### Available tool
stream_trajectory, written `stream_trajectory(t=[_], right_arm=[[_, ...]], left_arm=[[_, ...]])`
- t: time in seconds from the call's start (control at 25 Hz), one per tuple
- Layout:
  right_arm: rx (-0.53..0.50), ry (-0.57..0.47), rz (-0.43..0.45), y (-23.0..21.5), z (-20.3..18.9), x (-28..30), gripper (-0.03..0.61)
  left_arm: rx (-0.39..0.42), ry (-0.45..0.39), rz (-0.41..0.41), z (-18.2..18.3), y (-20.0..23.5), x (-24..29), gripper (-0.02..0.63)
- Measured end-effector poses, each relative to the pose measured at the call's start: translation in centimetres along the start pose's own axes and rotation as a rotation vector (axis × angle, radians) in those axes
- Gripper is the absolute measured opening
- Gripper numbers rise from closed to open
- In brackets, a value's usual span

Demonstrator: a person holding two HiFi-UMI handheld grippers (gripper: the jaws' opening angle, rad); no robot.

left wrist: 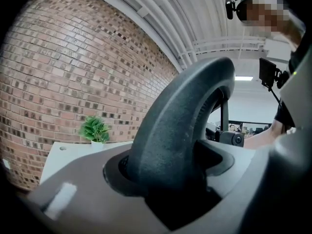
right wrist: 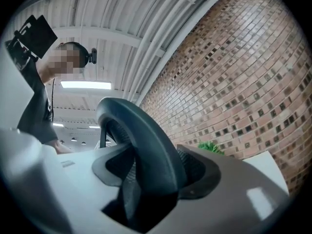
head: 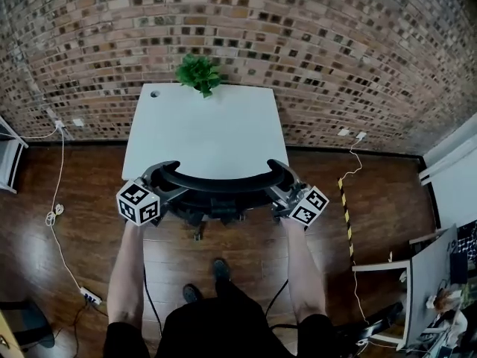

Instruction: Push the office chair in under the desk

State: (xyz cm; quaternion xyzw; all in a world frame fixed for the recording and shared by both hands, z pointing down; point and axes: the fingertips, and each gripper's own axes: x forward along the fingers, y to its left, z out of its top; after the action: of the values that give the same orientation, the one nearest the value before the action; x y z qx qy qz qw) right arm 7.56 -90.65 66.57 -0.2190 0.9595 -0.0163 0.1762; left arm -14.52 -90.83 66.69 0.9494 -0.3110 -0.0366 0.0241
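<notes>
The left gripper (head: 161, 182) and right gripper (head: 286, 187) each clench their jaws on the office chair (head: 223, 182) back (at the worktop's (head: 201, 136) near edge). A pot (left wrist: 97, 143) there holds a plant (head: 198, 73).

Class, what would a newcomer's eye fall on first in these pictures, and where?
The black curved chair back stands out at centre, clamped at its ends by the left claw and right claw. Beyond it sits a white square desk with a small green potted plant against the brown brick wall.
</notes>
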Motion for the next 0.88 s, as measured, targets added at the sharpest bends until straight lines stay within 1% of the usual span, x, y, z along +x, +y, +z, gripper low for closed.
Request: stream_trajectory(t=[0.2, 0.28, 0.4, 0.6, 0.68, 0.8, 0.84, 0.88], right_arm=[[0.012, -0.005, 0.002, -2.2, 0.1, 1.2, 0.258], [0.012, -0.017, 0.0, -2.2, 0.5, 1.6, 0.25], [-0.006, -0.024, -0.005, -1.8, 0.9, 2.2, 0.252], [-0.019, -0.026, -0.007, -1.7, 0.4, 2.9, 0.252], [-0.025, -0.03, -0.002, -1.5, 0.2, 3.0, 0.253], [-0.033, -0.023, -0.004, -1.4, 0.1, 3.4, 0.279], [-0.03, -0.024, -0.009, -1.6, 0.1, 3.5, 0.275], [-0.022, -0.03, -0.013, -1.9, 0.2, 3.6, 0.278]], left_arm=[[0.016, 0.009, -0.011, 0.3, 2.3, 1.7, 0.52], [0.015, 0.018, -0.024, 0.6, 2.8, 1.9, 0.522], [0.013, -0.006, -0.046, 1.2, 3.0, 1.4, 0.513], [-0.009, -0.026, -0.045, 0.8, 3.8, 1.0, 0.509], [-0.024, -0.043, -0.034, 0.9, 3.5, 0.3, 0.509], [-0.041, -0.083, 0.0, 1.0, 3.1, -1.0, 0.505], [-0.034, -0.081, 0.015, 0.8, 3.3, -0.8, 0.502], [-0.026, -0.067, 0.026, 0.5, 3.7, -0.5, 0.514]])
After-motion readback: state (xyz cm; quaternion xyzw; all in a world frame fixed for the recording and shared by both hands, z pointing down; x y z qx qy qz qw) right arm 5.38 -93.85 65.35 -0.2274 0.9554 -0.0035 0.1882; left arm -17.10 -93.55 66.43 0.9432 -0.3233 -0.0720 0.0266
